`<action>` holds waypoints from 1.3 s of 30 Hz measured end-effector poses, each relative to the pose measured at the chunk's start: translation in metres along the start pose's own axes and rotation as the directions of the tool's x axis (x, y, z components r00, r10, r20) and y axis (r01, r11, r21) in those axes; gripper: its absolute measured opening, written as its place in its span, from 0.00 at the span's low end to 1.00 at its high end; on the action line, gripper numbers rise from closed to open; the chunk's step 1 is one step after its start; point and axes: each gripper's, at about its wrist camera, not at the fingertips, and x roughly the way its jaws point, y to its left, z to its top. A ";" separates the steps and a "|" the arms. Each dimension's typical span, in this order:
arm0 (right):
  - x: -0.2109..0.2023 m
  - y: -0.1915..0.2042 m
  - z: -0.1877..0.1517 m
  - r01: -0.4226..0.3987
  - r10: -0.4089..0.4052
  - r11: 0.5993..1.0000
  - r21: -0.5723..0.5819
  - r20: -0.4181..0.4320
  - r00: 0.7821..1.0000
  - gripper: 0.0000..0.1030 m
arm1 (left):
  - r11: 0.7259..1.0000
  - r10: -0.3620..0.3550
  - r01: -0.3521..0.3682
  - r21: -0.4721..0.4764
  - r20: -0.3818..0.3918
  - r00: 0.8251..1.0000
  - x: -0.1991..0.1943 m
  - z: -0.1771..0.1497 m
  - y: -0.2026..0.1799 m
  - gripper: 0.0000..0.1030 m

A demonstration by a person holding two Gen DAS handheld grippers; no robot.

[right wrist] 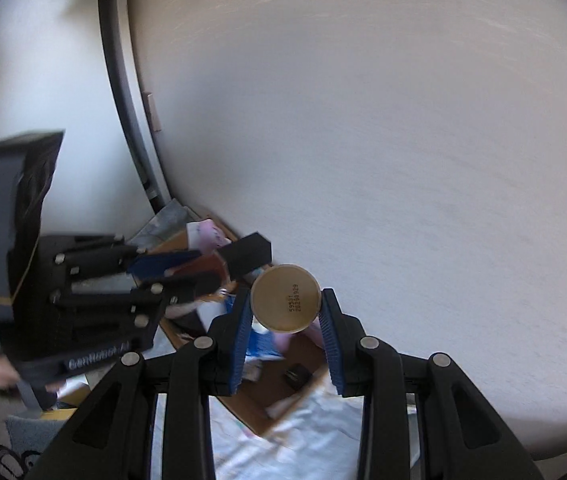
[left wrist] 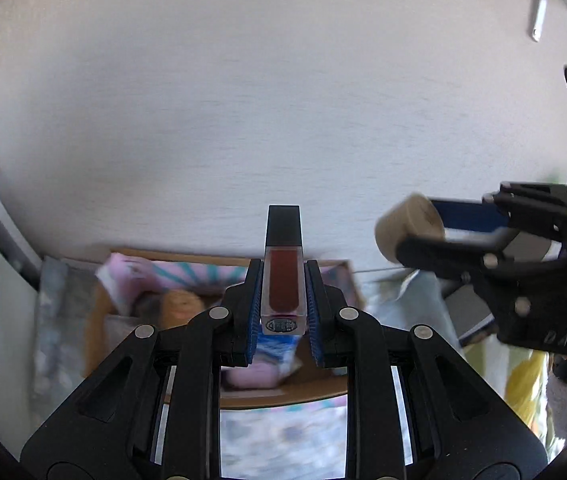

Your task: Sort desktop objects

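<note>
My left gripper (left wrist: 282,280) is shut on a lip gloss tube (left wrist: 283,280), clear with dark red fill and a black cap pointing away. It hangs above an open cardboard box (left wrist: 303,394) holding pink and blue items. My right gripper (right wrist: 286,300) is shut on a tan cylinder (right wrist: 286,298) with a printed code on its round end, also above the box (right wrist: 267,400). The right gripper with the cylinder (left wrist: 409,226) shows at the right of the left wrist view. The left gripper with the tube (right wrist: 203,266) shows at the left of the right wrist view.
A white wall (left wrist: 283,100) fills the background. The box rests on a patterned cloth (right wrist: 315,432). A dark curved frame (right wrist: 123,100) runs up the left. A small dark object (right wrist: 297,374) lies inside the box.
</note>
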 end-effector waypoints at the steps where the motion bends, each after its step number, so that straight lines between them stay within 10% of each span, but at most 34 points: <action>1: 0.006 0.005 0.000 -0.003 0.003 1.000 0.004 -0.006 1.000 0.30 | 1.000 -0.002 0.002 0.001 -0.010 1.000 0.000 0.001 0.011 0.17; 25: 0.128 0.041 -0.028 -0.050 0.102 0.956 0.289 -0.168 0.981 0.31 | 1.000 0.002 0.004 0.027 -0.230 0.973 0.072 -0.030 0.112 0.19; 26: 0.129 0.041 -0.028 -0.051 0.109 0.950 0.307 -0.177 0.978 0.46 | 1.000 0.001 0.002 0.012 -0.254 0.967 0.076 -0.030 0.115 0.28; 28: 0.123 0.040 -0.030 -0.014 0.068 0.947 0.321 -0.156 0.985 0.81 | 0.999 0.039 -0.038 0.006 -0.285 0.958 0.080 -0.029 0.118 0.98; 30: 0.117 0.041 -0.035 -0.003 0.043 0.942 0.335 -0.114 0.993 0.99 | 0.992 0.125 -0.120 0.035 -0.223 0.967 0.077 -0.031 0.121 1.00; 39: 0.120 0.044 -0.060 0.096 -0.037 0.921 0.377 -0.161 0.986 0.99 | 0.994 0.108 -0.098 0.058 -0.215 0.971 0.080 -0.039 0.111 1.00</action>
